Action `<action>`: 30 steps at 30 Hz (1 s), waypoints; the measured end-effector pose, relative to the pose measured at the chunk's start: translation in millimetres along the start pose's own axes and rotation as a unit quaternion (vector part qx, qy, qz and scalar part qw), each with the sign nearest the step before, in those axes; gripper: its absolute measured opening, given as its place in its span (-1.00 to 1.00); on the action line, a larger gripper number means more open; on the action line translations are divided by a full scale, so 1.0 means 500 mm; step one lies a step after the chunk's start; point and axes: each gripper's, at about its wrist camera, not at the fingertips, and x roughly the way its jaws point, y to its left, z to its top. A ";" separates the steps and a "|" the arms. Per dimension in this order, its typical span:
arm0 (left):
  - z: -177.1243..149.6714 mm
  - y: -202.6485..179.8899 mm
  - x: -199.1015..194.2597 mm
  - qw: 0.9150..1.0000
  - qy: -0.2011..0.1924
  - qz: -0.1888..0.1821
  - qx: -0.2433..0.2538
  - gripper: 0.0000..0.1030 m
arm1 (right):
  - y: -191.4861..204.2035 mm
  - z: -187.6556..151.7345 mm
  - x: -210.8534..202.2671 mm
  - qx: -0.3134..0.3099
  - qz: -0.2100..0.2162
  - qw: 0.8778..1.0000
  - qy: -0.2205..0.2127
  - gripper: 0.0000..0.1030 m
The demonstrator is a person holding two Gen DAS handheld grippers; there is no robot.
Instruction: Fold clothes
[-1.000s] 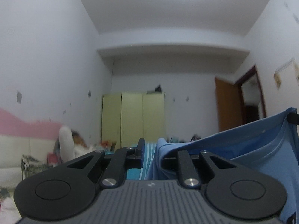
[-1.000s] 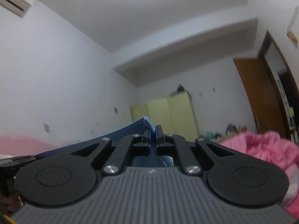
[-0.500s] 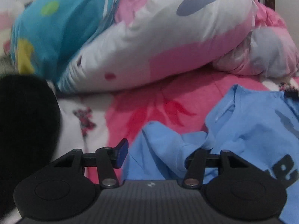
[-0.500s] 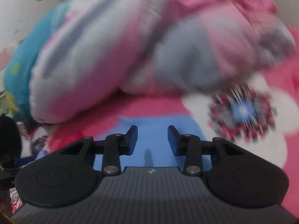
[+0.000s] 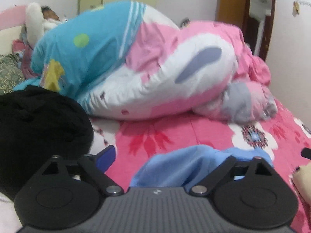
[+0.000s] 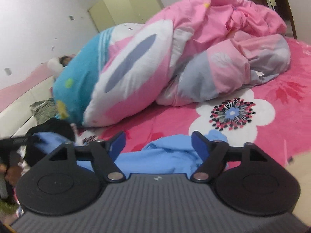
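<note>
A light blue shirt [image 5: 186,165] lies crumpled on the pink flowered bedsheet [image 5: 175,132], right in front of both grippers. My left gripper [image 5: 169,159] hangs low over it with its jaws opening wide. The left pad [image 5: 106,156] is free of cloth, and the right finger is half hidden behind a fold. In the right wrist view the same shirt [image 6: 165,157] bunches between the spread blue pads [image 6: 199,144] of my right gripper [image 6: 158,143]. Its jaws are opening too, and no pad presses on the cloth.
A big rolled quilt [image 5: 155,73] in pink, white and turquoise fills the bed behind the shirt. A black garment [image 5: 38,126] is heaped at the left. The headboard, a wardrobe [image 6: 124,9] and a wooden door [image 5: 231,2] stand beyond. A hand [image 6: 9,172] shows at the left edge.
Both grippers, shut on the raised blue shirt and pointing at the ceiling, have tipped down to the bed. Their jaws have spread and the shirt has dropped onto the sheet.
</note>
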 end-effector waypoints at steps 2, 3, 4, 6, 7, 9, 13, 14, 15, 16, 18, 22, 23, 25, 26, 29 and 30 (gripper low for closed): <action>-0.011 0.004 0.028 0.996 0.075 -0.047 -0.031 0.85 | 0.014 -0.027 -0.042 0.002 0.007 1.000 0.005 0.57; -0.018 0.007 0.044 0.989 0.117 -0.072 -0.049 0.85 | 0.020 -0.039 -0.059 0.005 0.010 1.000 0.008 0.57; -0.029 0.009 0.059 0.982 0.153 -0.093 -0.065 0.81 | 0.023 -0.052 -0.070 0.006 0.011 1.000 0.014 0.58; -0.063 0.013 0.081 0.969 0.199 -0.119 -0.086 0.77 | 0.027 -0.075 -0.090 0.005 0.010 1.000 0.028 0.58; -0.079 0.013 0.078 0.968 0.203 -0.121 -0.081 0.77 | 0.029 -0.087 -0.100 0.004 0.009 0.999 0.034 0.58; -0.108 0.011 0.064 0.969 0.203 -0.123 -0.065 0.77 | 0.029 -0.106 -0.115 0.004 0.007 0.999 0.045 0.59; -0.162 0.008 0.016 0.974 0.180 -0.138 -0.011 0.78 | 0.029 -0.130 -0.124 0.007 0.017 0.997 0.073 0.59; -0.176 0.007 0.002 0.975 0.172 -0.138 0.003 0.80 | 0.032 -0.133 -0.121 0.005 0.020 0.997 0.078 0.59; -0.190 0.004 -0.012 0.977 0.163 -0.133 0.018 0.81 | 0.036 -0.136 -0.117 0.004 0.023 0.996 0.081 0.59; -0.204 0.002 -0.027 0.979 0.154 -0.128 0.033 0.82 | 0.042 -0.139 -0.110 0.005 0.028 0.996 0.085 0.59; -0.235 0.002 -0.055 0.980 0.140 -0.132 0.048 0.82 | 0.056 -0.143 -0.092 0.007 0.045 0.994 0.096 0.59; -0.294 0.020 -0.111 0.981 0.114 -0.158 0.028 0.82 | 0.108 -0.155 -0.043 -0.007 0.088 0.989 0.117 0.59; -0.308 0.027 -0.125 0.982 0.106 -0.157 0.019 0.82 | 0.126 -0.161 -0.029 -0.016 0.099 0.987 0.125 0.59; -0.336 0.040 -0.152 0.985 0.089 -0.150 0.004 0.82 | 0.166 -0.174 0.007 -0.035 0.125 0.981 0.143 0.59; -0.352 0.046 -0.168 0.988 0.077 -0.133 0.002 0.82 | 0.185 -0.180 0.022 -0.045 0.133 0.979 0.150 0.59; -0.398 0.061 -0.205 0.997 0.042 -0.064 0.001 0.82 | 0.255 -0.198 0.070 -0.108 0.148 0.970 0.158 0.59; -0.411 0.065 -0.209 0.998 0.036 -0.042 0.000 0.81 | 0.278 -0.204 0.083 -0.133 0.153 0.966 0.160 0.59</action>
